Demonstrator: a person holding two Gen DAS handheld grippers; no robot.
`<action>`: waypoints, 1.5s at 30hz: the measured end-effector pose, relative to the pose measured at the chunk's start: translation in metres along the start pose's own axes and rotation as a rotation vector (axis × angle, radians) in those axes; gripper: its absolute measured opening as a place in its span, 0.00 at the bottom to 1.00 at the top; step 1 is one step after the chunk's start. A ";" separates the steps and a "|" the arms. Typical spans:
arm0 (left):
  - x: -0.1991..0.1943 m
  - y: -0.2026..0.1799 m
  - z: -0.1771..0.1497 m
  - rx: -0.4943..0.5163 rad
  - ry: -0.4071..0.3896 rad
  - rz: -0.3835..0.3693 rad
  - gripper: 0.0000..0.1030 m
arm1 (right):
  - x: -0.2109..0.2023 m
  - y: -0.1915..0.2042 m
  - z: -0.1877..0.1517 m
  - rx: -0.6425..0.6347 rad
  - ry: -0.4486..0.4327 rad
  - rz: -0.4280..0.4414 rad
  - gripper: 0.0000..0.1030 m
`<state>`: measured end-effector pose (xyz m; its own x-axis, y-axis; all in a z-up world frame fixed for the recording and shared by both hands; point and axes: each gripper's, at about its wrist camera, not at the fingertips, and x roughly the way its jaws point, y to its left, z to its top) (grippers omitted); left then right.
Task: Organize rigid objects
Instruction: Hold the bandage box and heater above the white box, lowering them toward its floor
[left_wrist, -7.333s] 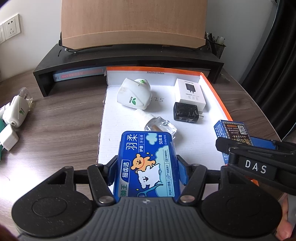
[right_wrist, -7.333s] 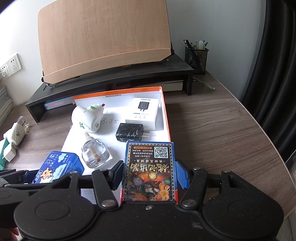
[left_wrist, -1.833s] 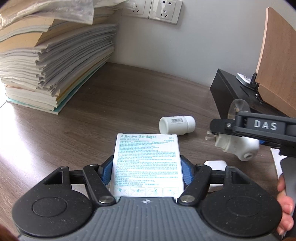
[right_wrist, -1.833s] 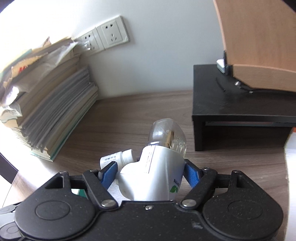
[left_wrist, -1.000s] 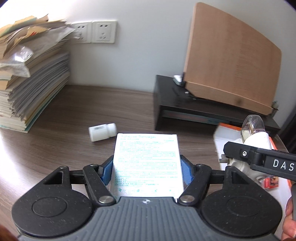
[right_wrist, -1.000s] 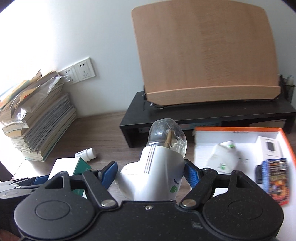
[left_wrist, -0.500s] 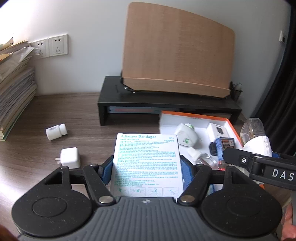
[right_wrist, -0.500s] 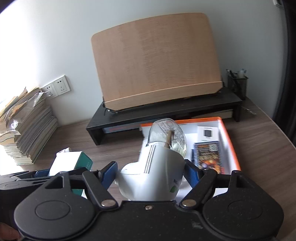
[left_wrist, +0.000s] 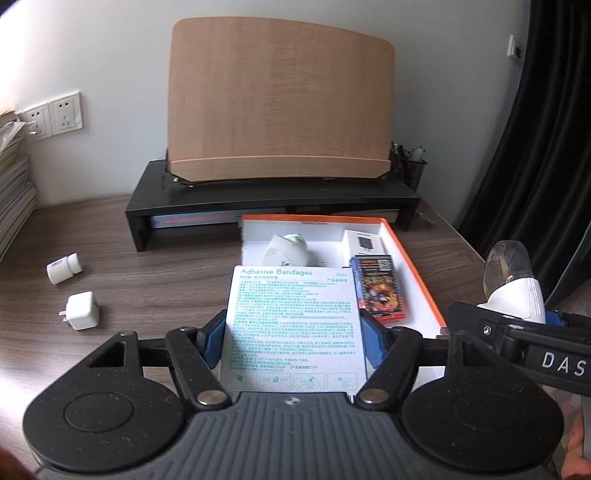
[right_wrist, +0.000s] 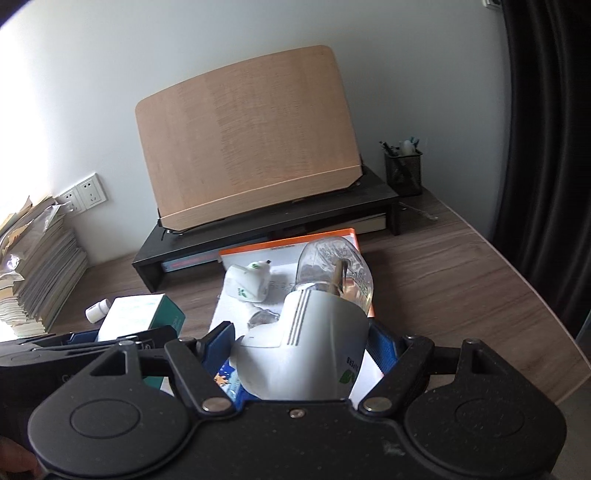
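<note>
The left gripper (left_wrist: 293, 343) has its jaws clamped on a white adhesive-bandage box (left_wrist: 293, 328); the right gripper (right_wrist: 301, 350) grips a white plug-in repellent heater with clear bottle (right_wrist: 306, 343). Both hover above the near edge of the orange-rimmed white tray (left_wrist: 413, 273) on the wood-grain table (left_wrist: 155, 291).

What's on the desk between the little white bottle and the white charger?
Nothing: bare wood separates the bottle and charger, clearest in the left wrist view.

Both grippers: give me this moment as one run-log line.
left gripper: shut on adhesive bandages box | right gripper: shut on white plug-in vaporizer | both near orange-rimmed tray | white charger, small white bottle: on desk
</note>
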<state>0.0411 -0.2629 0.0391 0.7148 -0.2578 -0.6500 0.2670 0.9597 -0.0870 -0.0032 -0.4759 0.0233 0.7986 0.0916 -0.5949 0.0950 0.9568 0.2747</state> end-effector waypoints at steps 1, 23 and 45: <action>0.000 -0.005 -0.001 0.005 0.000 -0.004 0.69 | -0.002 -0.003 0.000 0.001 -0.003 -0.005 0.88; 0.005 -0.034 0.003 0.022 -0.022 -0.007 0.69 | -0.003 -0.026 0.008 0.005 -0.031 -0.008 0.88; 0.019 -0.033 0.013 0.003 -0.026 0.020 0.69 | 0.022 -0.022 0.026 -0.036 -0.029 0.023 0.88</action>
<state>0.0544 -0.3006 0.0391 0.7368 -0.2412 -0.6317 0.2542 0.9645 -0.0718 0.0281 -0.5019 0.0237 0.8171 0.1063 -0.5667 0.0555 0.9638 0.2608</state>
